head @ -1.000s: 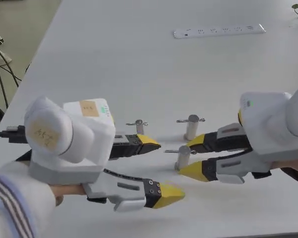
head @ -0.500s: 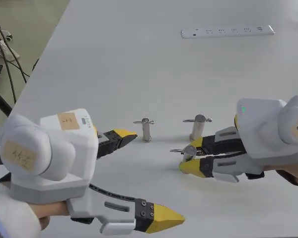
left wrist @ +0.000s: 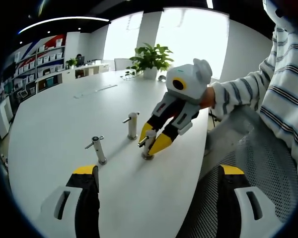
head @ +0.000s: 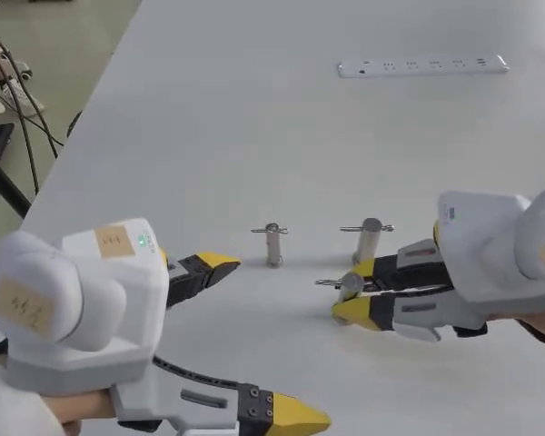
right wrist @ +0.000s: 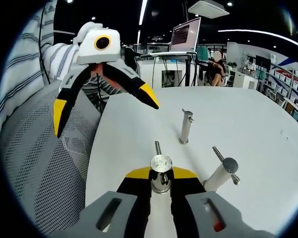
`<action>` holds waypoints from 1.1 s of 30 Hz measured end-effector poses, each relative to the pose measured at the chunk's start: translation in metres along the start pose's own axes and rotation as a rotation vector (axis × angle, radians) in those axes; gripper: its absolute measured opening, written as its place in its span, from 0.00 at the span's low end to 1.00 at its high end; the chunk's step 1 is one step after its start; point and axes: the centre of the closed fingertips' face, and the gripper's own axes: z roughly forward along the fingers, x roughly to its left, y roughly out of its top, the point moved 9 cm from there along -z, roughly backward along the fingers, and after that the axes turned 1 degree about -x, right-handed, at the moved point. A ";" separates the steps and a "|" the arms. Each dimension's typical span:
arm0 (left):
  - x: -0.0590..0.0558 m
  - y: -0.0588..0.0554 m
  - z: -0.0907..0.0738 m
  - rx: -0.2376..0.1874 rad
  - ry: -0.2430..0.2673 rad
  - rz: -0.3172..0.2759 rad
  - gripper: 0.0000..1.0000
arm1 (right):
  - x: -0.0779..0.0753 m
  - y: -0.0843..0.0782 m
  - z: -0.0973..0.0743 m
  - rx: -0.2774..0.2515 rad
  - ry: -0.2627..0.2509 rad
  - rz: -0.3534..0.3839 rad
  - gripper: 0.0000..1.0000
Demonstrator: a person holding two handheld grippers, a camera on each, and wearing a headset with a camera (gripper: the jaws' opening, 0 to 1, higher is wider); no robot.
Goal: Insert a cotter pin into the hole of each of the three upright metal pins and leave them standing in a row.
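Three upright metal pins stand on the white table point(head: 254, 118), each with a cotter pin through its top. The left pin point(head: 273, 243) and the back right pin point(head: 370, 239) stand free. My right gripper point(head: 352, 291) is shut on the front pin point(head: 350, 285), its yellow-tipped jaws pressed to both sides of the pin's shaft point(right wrist: 161, 174). In the right gripper view the other two pins point(right wrist: 186, 126) point(right wrist: 222, 173) stand beyond it. My left gripper point(head: 263, 343) hangs wide open, holding nothing, to the left of the pins and near the table's front edge point(left wrist: 158, 171).
A white power strip point(head: 422, 65) lies far back on the table. The table's left edge runs diagonally, with cables and a dark stand point(head: 9, 136) on the floor beyond it. A mesh chair point(right wrist: 54, 163) and a striped sleeve point(left wrist: 268, 94) are close by.
The right gripper's jaws have come together on the front pin. My left gripper has drawn back to the left, away from the left pin, still open.
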 end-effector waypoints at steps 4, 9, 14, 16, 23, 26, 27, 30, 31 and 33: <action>0.000 -0.001 -0.001 0.009 0.002 0.000 0.99 | -0.003 -0.001 -0.005 -0.006 0.017 -0.016 0.08; 0.002 -0.002 -0.002 0.015 0.010 -0.005 0.99 | -0.005 0.002 -0.022 -0.037 0.036 -0.026 0.08; 0.002 -0.003 -0.003 0.023 0.016 -0.006 0.99 | -0.012 0.000 -0.041 -0.033 0.049 -0.039 0.08; 0.002 -0.004 -0.003 0.024 0.017 -0.008 0.99 | -0.017 -0.002 -0.049 -0.036 0.047 -0.037 0.08; 0.001 -0.007 -0.004 0.033 0.014 -0.016 0.99 | -0.036 -0.008 -0.072 -0.023 0.011 -0.051 0.08; 0.001 -0.008 -0.004 0.036 0.014 -0.018 0.99 | -0.054 -0.017 -0.079 -0.002 -0.009 -0.035 0.08; 0.001 -0.008 -0.004 0.037 0.014 -0.018 0.99 | -0.057 -0.020 -0.080 0.000 -0.011 -0.033 0.08; 0.000 -0.008 -0.003 0.041 0.011 -0.017 0.99 | -0.069 -0.029 -0.084 -0.009 -0.028 0.000 0.08; 0.000 -0.008 -0.003 0.042 0.011 -0.017 0.99 | -0.073 -0.033 -0.085 -0.012 -0.029 0.002 0.08; 0.000 -0.008 -0.003 0.043 0.012 -0.019 0.99 | -0.077 -0.036 -0.085 -0.008 -0.034 0.003 0.08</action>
